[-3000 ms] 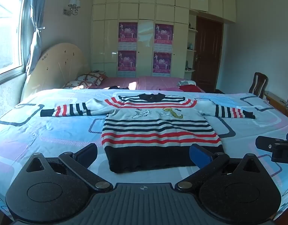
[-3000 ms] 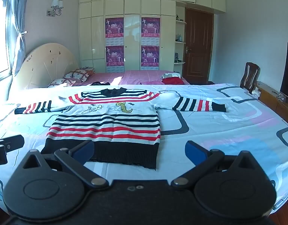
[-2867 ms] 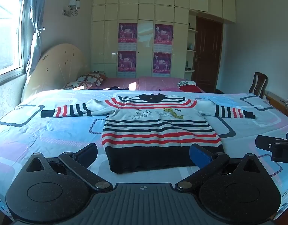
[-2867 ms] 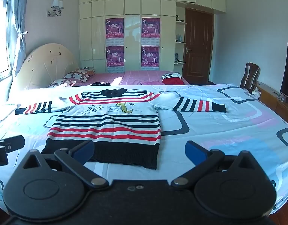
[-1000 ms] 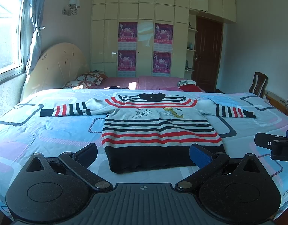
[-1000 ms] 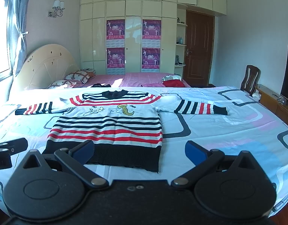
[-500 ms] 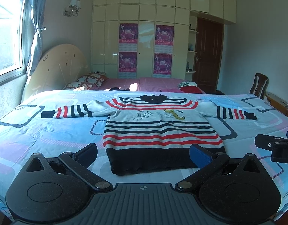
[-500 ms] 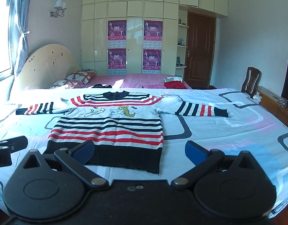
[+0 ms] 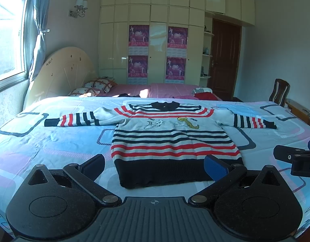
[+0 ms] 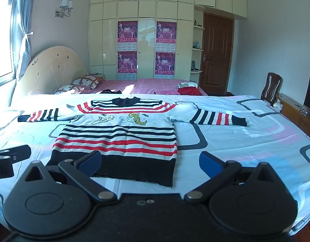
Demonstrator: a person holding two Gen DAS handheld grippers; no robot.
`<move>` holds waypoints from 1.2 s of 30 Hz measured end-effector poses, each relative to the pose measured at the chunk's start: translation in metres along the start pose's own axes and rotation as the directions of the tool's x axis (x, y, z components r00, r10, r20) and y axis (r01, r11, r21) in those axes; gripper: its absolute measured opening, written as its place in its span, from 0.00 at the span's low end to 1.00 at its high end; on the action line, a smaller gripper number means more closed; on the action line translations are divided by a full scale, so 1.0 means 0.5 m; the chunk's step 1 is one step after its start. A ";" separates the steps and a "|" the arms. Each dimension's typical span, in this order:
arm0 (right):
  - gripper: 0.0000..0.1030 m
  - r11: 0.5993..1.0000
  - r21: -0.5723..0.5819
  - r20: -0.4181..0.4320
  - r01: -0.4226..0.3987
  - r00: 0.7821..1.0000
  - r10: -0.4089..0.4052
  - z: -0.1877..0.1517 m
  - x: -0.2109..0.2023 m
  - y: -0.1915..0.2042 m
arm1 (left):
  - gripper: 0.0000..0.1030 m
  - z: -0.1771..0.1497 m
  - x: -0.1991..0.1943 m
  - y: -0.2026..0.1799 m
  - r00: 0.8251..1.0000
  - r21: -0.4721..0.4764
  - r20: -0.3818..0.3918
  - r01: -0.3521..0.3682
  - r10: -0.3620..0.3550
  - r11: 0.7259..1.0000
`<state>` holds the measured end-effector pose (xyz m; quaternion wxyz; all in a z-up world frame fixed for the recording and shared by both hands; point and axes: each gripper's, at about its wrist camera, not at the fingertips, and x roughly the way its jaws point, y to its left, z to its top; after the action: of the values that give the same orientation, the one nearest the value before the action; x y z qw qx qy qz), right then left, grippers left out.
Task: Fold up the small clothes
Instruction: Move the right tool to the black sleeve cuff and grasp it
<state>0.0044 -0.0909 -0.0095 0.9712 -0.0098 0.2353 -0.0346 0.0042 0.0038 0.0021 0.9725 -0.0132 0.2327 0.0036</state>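
Note:
A small striped sweater, white with red and navy bands and a dark hem, lies flat and face up on the blue patterned bedspread, both sleeves spread out sideways. It also shows in the right wrist view. My left gripper is open and empty, held just in front of the dark hem. My right gripper is open and empty, in front of the hem's right corner. Each gripper shows at the edge of the other's view: the right one, the left one.
A pink bed with pillows and folded clothes stands behind the bedspread, before a cream wardrobe. A wooden chair and a low cabinet stand at the right. A window is at the left.
Both grippers have edged slightly forward and up towards the sweater's hem. The sweater has not moved and both jaws stay open.

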 end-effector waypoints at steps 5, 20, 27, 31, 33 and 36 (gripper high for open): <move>1.00 1.000 -0.004 -0.002 0.000 1.000 0.000 -0.001 0.003 0.001 | 1.00 0.000 0.005 -0.001 1.000 0.001 -0.004 0.002 -0.002 1.000; 0.94 0.968 0.247 0.114 0.052 0.990 -0.083 0.076 0.133 -0.223 | 1.00 0.117 0.213 -0.016 0.985 -0.078 0.009 0.171 -0.171 0.982; 0.71 0.898 0.429 0.062 0.097 0.989 -0.136 0.103 0.352 -0.433 | 1.00 0.151 0.435 -0.068 0.997 -0.103 -0.009 0.076 -0.078 0.992; 0.56 0.834 0.537 -0.004 0.127 0.989 -0.148 0.090 0.523 -0.565 | 1.00 0.153 0.583 -0.103 0.998 -0.150 -0.057 0.006 -0.015 0.989; 0.55 0.804 0.577 -0.039 0.145 0.988 -0.150 0.080 0.605 -0.621 | 1.00 0.153 0.649 -0.120 0.995 -0.157 -0.090 -0.044 0.030 0.987; 0.51 0.754 0.638 -0.087 0.158 0.987 -0.133 0.058 0.718 -0.690 | 1.00 0.151 0.727 -0.142 0.989 -0.156 -0.119 -0.104 0.086 0.982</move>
<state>0.3144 -0.4606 -0.1352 0.9057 0.3056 0.2251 -0.1886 0.3635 -0.0648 -0.0936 0.9524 -0.0812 0.2858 0.0684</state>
